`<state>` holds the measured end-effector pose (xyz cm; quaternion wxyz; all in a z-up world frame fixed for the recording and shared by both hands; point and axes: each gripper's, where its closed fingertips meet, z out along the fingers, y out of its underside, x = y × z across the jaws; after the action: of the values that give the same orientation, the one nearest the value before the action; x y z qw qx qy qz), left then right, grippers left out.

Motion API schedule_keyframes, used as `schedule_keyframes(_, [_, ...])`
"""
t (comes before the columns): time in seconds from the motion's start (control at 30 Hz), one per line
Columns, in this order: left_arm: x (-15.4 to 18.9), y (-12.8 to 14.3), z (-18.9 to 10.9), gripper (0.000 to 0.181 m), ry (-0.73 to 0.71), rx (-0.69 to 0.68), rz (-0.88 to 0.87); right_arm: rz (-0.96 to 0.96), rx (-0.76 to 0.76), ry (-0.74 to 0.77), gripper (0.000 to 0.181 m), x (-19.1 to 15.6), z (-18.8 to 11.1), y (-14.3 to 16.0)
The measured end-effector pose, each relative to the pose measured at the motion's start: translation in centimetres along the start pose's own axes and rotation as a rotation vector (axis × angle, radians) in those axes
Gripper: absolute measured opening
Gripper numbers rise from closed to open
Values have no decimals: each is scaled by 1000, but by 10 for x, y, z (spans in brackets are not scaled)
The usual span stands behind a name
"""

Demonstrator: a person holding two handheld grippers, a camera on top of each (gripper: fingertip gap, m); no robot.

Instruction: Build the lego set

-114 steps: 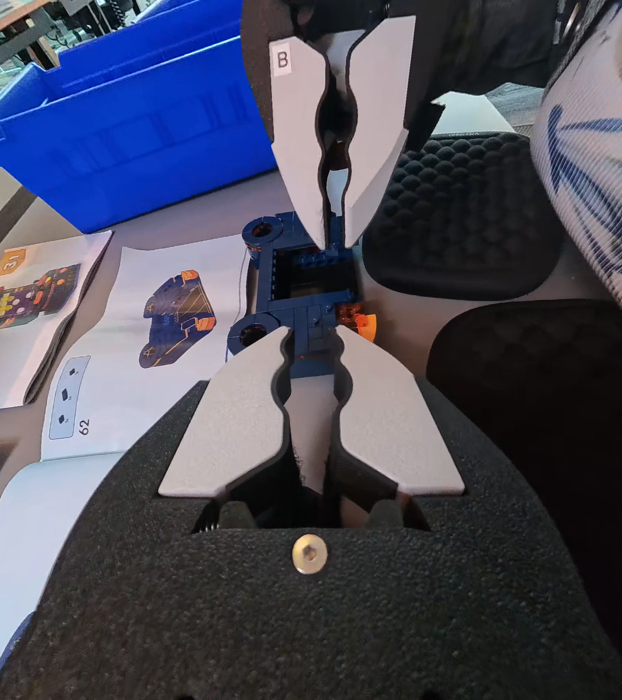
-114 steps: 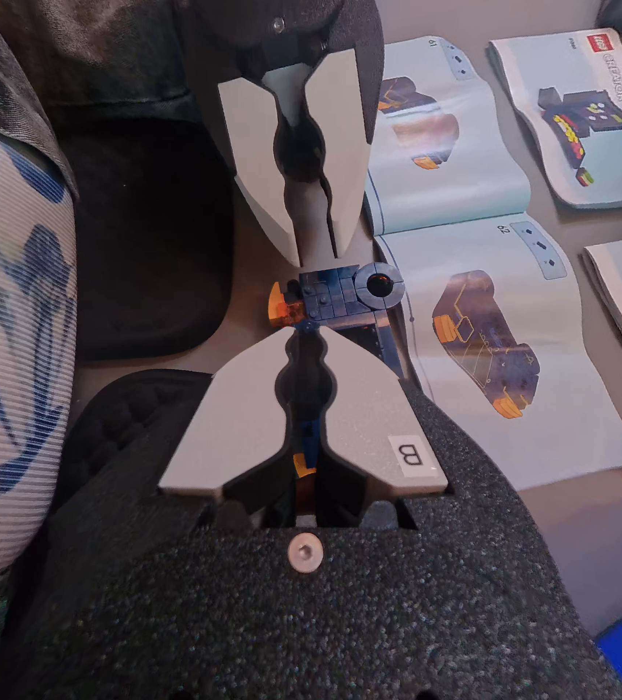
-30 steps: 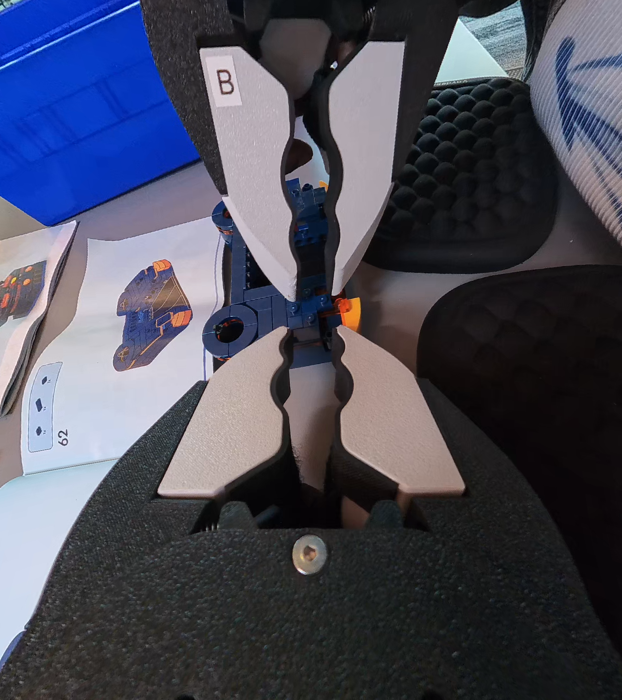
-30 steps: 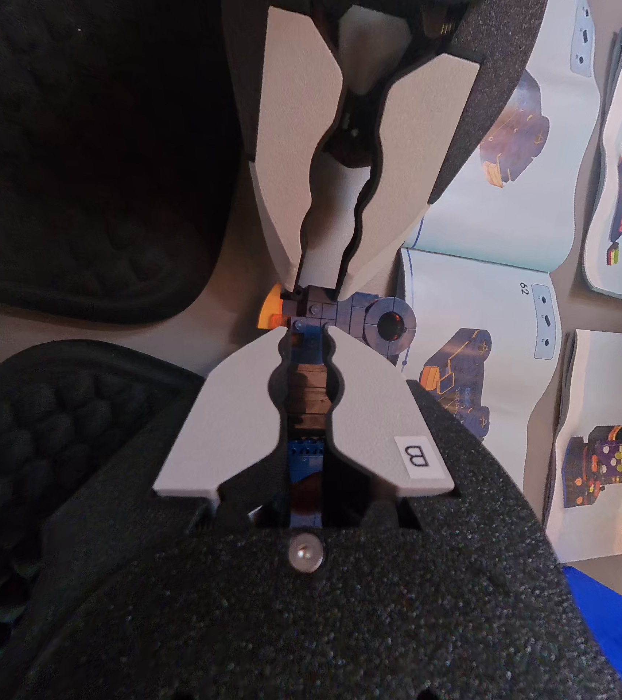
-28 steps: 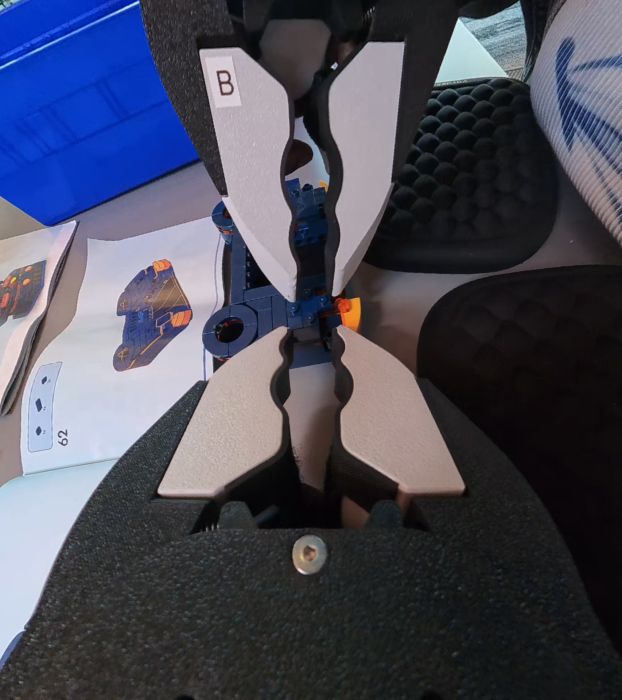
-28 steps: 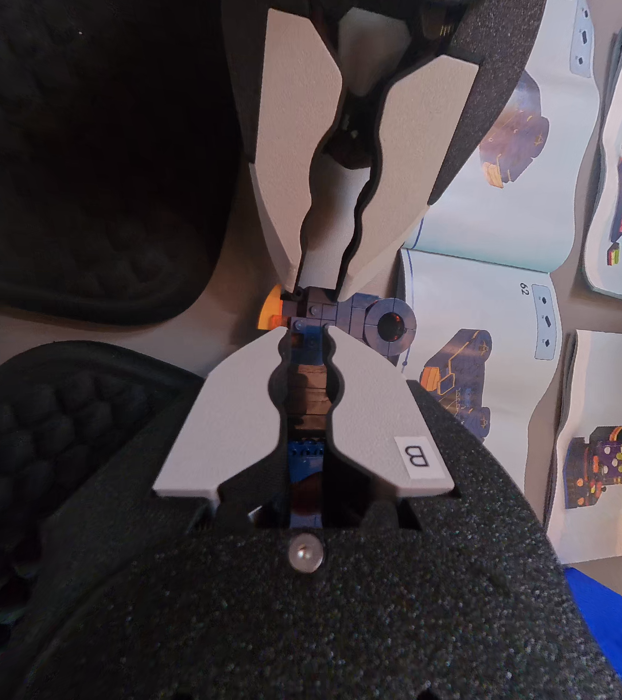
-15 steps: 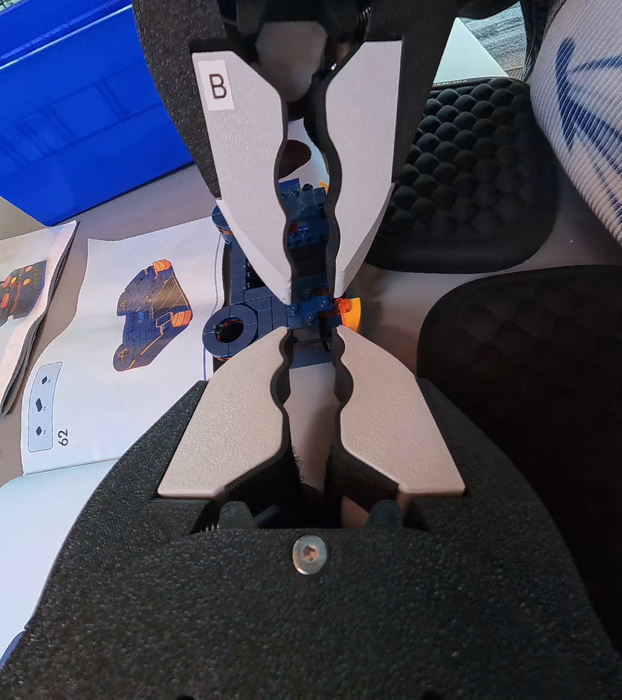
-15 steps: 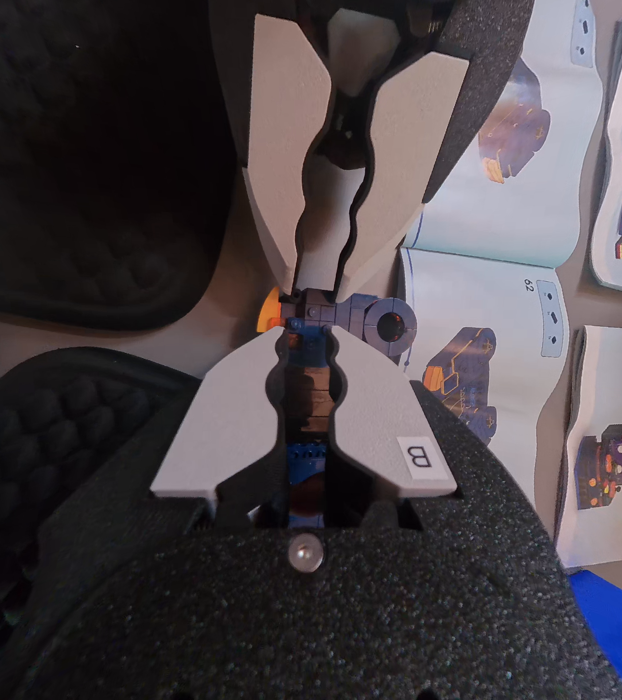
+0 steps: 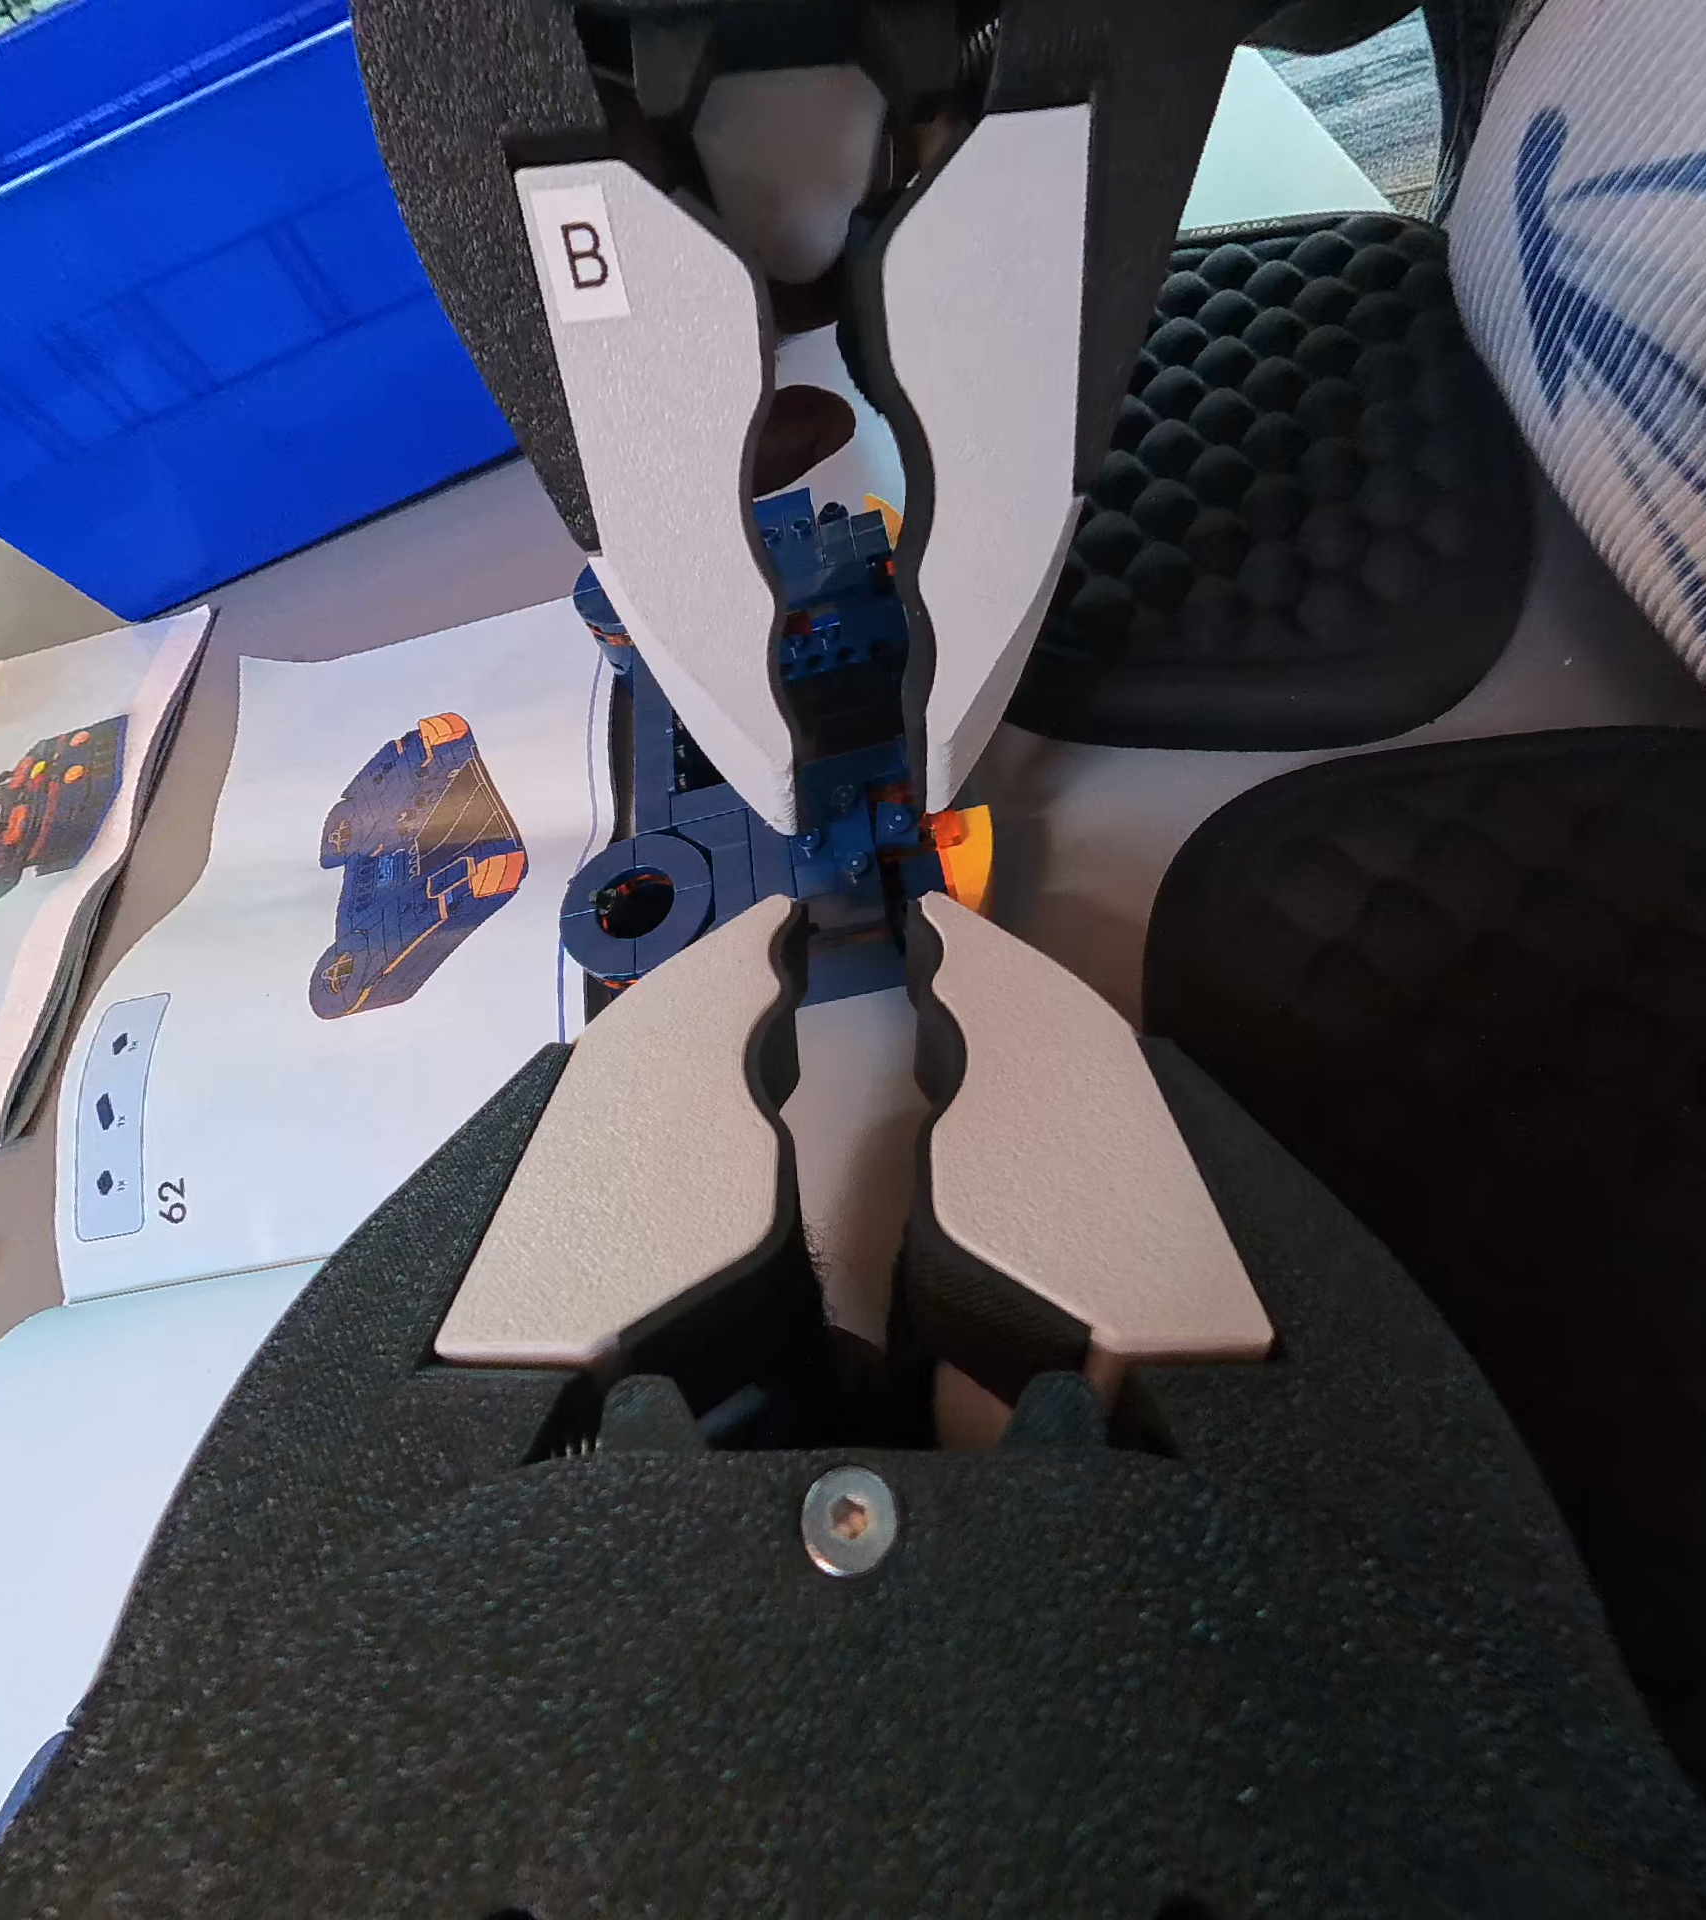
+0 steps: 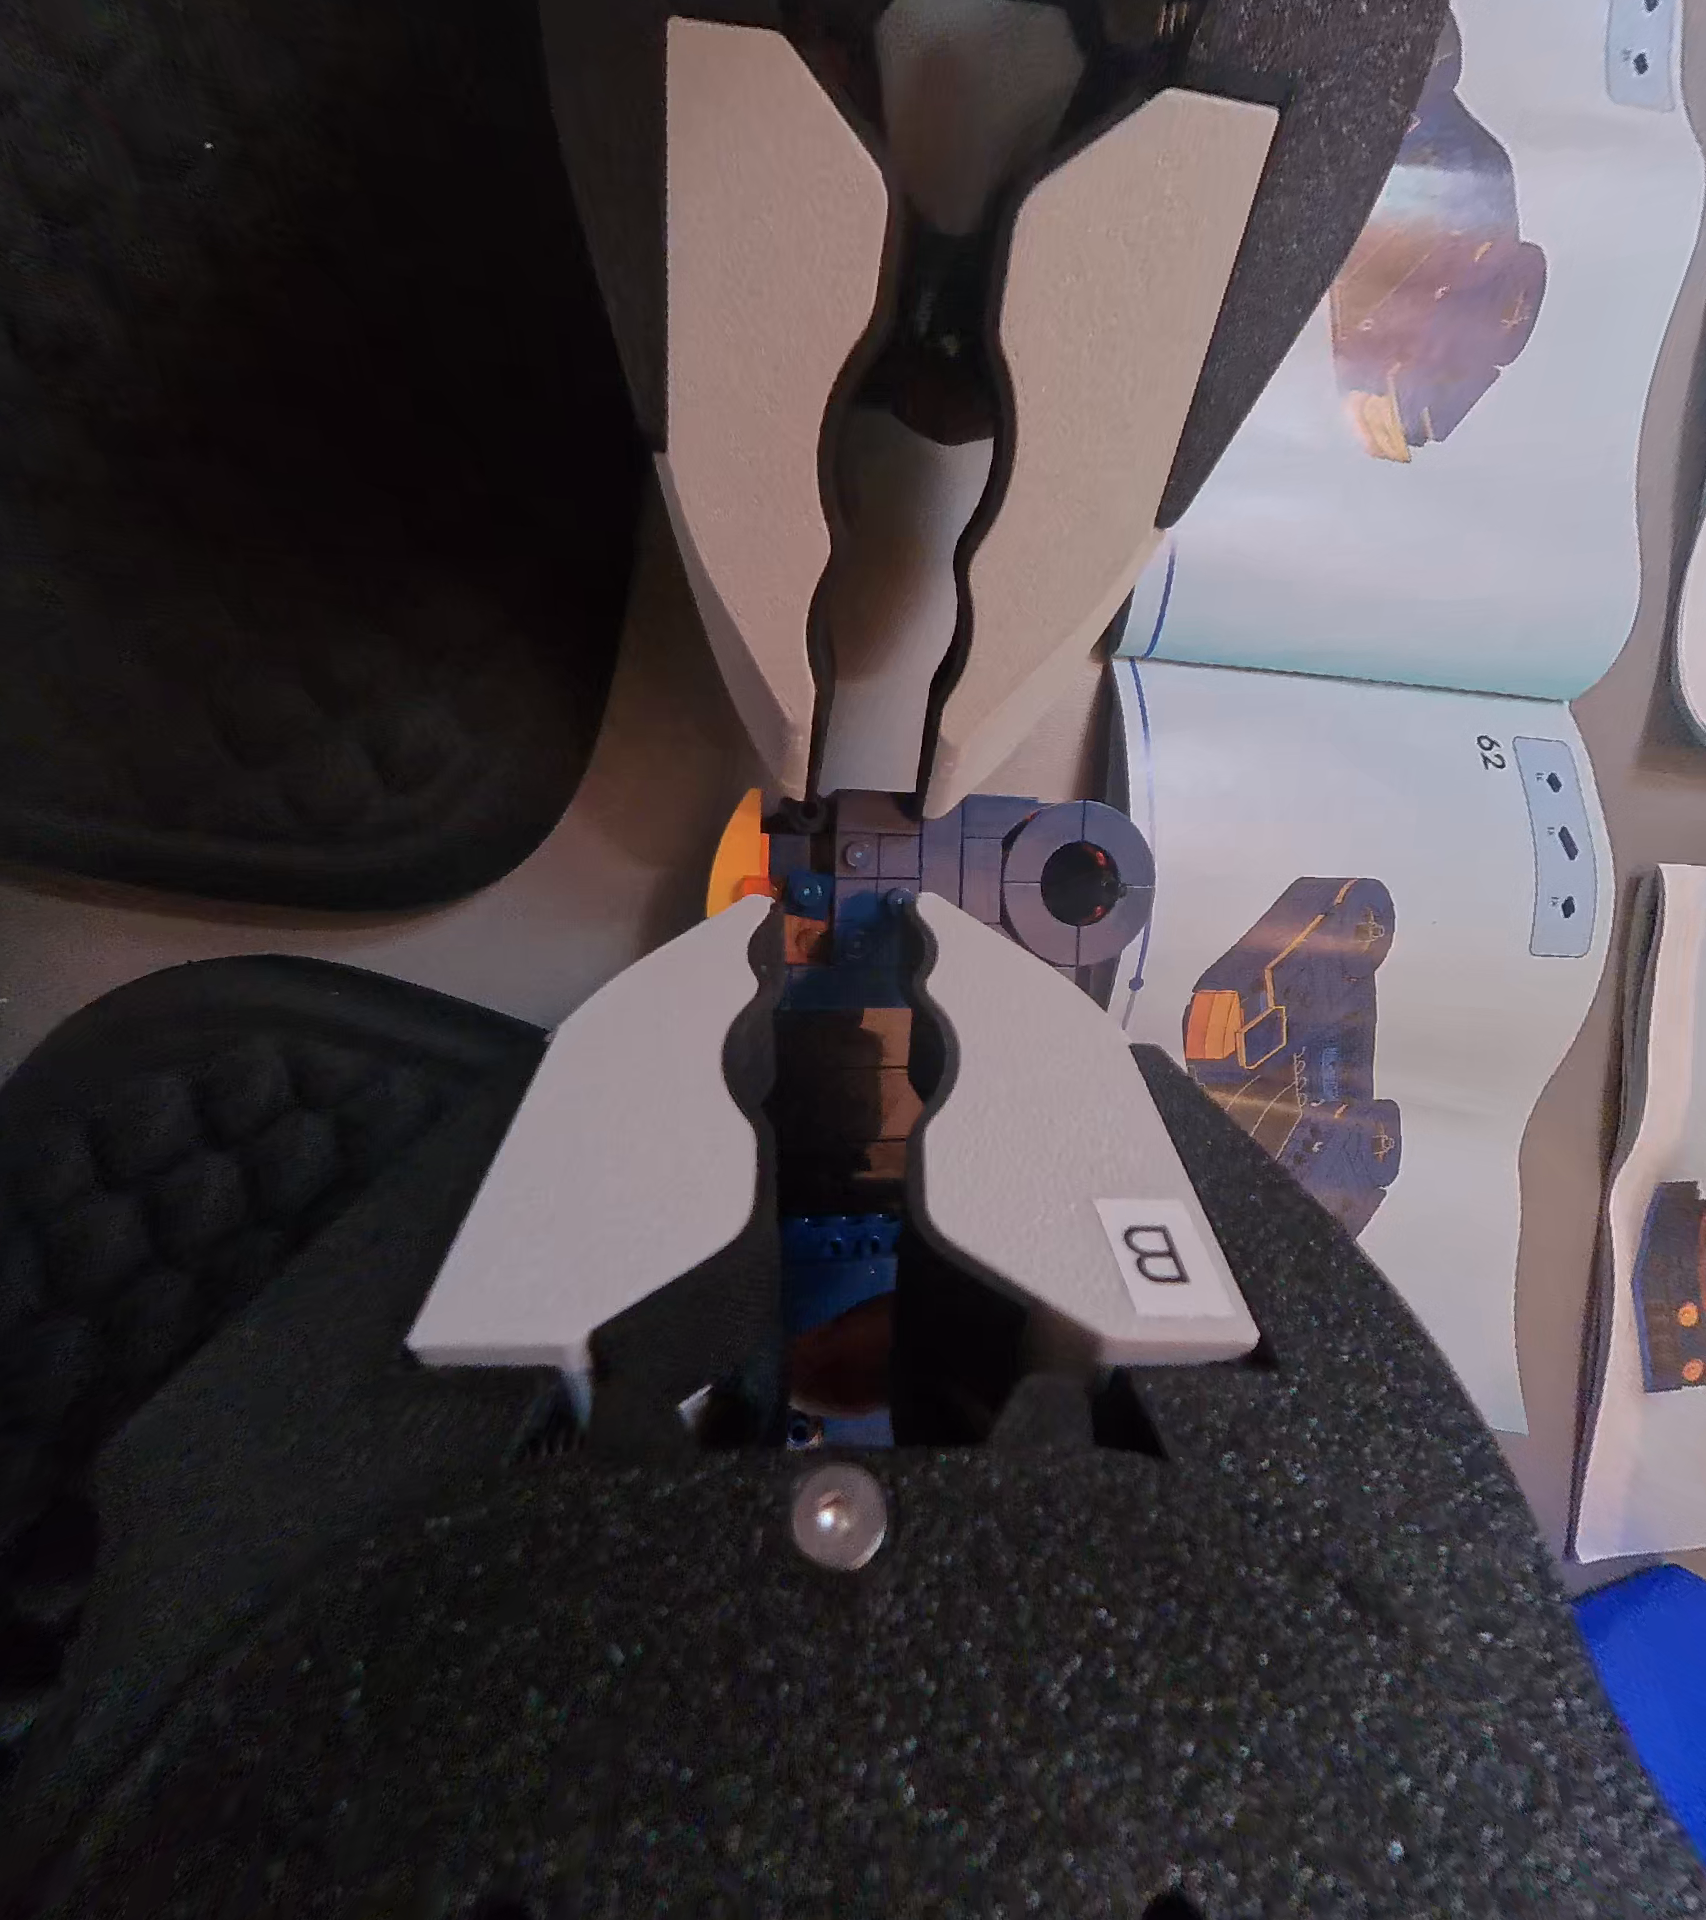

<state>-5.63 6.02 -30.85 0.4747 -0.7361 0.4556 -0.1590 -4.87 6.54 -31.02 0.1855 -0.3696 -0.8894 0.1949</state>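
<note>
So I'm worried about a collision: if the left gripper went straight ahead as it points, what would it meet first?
Probably the dark blue lego model, right at the left gripper fingertips; the right gripper faces it just beyond.

My left tongs [image 9: 854,909] and right tongs [image 10: 844,904] meet tip to tip over the lego model [image 9: 724,847] on the counter [image 9: 475,551]. Seen from my left tongs, the open instruction booklet [image 9: 340,935] lies just left of the model, the bin [image 9: 153,312] behind it, and two pads [image 9: 1275,540] to the right.
</note>
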Motion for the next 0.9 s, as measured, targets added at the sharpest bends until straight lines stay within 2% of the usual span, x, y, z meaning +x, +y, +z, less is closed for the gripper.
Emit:
schedule_keyframes(0.37, [0,0,0,18,-1,0,0,74,44,12,24,3,-9,2])
schedule_keyframes(0.4, [0,0,0,17,-1,0,0,73,50,19,22,3,-10,1])
schedule_keyframes(0.47, [0,0,0,17,-2,0,-1,62,101,30,0,2,-13,-6])
schedule_keyframes(0.57, [-1,0,0,18,-9,-1,-6,79,133,-38,0,-9,-14,-12])
schedule_keyframes(0.9, [-1,0,1,14,-12,-1,9,77,79,-30,0,-9,-3,-5])
